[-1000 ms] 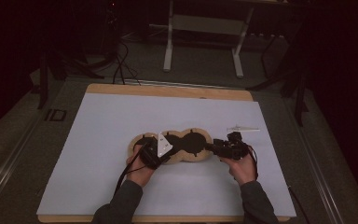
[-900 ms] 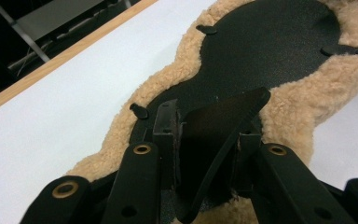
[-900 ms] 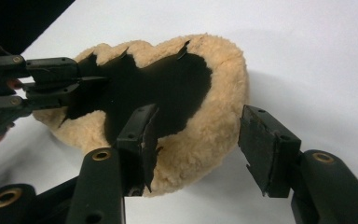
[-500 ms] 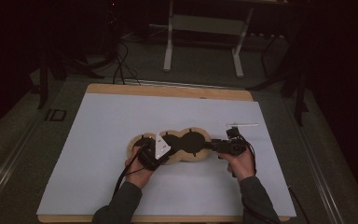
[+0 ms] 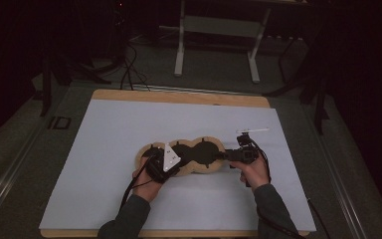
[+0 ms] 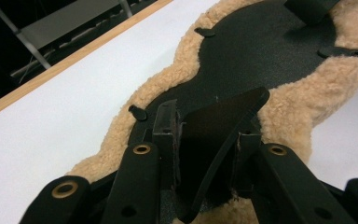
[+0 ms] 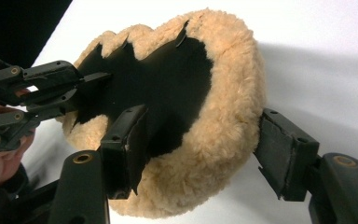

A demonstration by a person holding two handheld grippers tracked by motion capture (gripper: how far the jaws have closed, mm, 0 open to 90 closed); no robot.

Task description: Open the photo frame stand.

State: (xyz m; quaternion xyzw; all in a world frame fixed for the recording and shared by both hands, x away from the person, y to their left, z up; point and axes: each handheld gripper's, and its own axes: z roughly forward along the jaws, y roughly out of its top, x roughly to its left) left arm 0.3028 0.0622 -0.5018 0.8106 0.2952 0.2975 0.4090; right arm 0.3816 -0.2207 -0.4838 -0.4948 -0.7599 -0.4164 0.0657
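I see the table (image 5: 104, 94) under a white sheet (image 5: 109, 149), and near its middle, a little toward my side, lies the fleece pad (image 5: 179, 172): a long, lobed piece with a tan woolly rim and a black leather face turned up. It runs across the sheet from left to right between my two tools.

My left gripper (image 5: 160, 164) sits at the pad's left end. In the left gripper view its jaws are clamped on a black leather flap (image 6: 214, 140) that stands up from the pad's face, one pad pressing on either side of it, with the woolly rim (image 6: 289, 107) stretching away beyond.

My right gripper (image 5: 231, 155) is at the pad's right end. In the right gripper view that end of the pad (image 7: 214, 126) is raised off the sheet and sits between the jaws; they have just been opening and now stand wide. The near jaw lies against the black face, while the far jaw stands clear of the wool, so nothing is pinched.

Beyond the right gripper a thin white stick (image 5: 252, 130) lies on the sheet.
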